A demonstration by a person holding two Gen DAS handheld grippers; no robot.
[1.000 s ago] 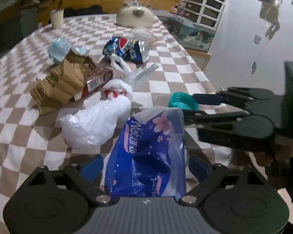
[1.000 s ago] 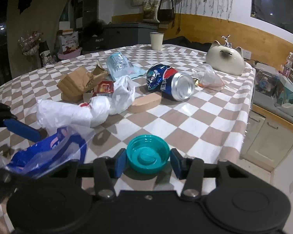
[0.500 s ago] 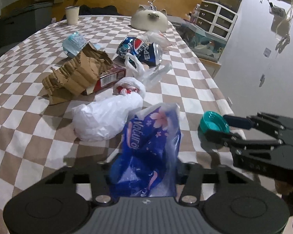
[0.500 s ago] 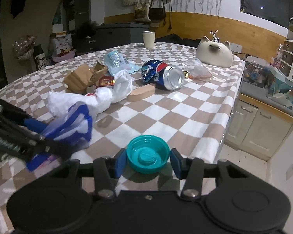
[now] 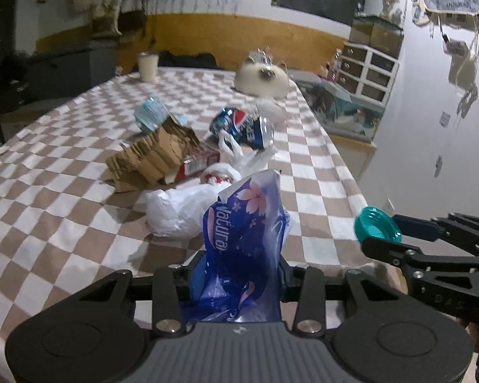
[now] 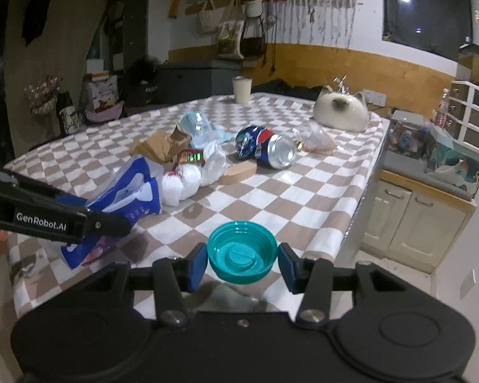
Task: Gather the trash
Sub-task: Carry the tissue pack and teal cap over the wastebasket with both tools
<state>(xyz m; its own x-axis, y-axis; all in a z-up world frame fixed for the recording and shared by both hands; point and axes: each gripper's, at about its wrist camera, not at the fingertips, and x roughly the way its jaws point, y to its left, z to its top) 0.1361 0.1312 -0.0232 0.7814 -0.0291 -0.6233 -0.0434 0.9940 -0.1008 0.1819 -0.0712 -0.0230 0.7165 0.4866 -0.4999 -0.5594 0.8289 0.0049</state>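
On the table (image 6: 303,191), a can (image 6: 266,151) is seen lying right of torn cardboard (image 6: 158,145), with a cup (image 6: 241,89) and a cat-shaped holder (image 6: 340,111) behind. Nearer, a wrapper (image 5: 242,239) is held left of a lid (image 6: 242,257), crumpled bags (image 5: 182,207) between wrapper and cardboard.

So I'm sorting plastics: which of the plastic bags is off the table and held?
The blue flowered bag, pinched in the left hand-held gripper as its jaws close. The white bag and the clear bag lie loose on the checked table.
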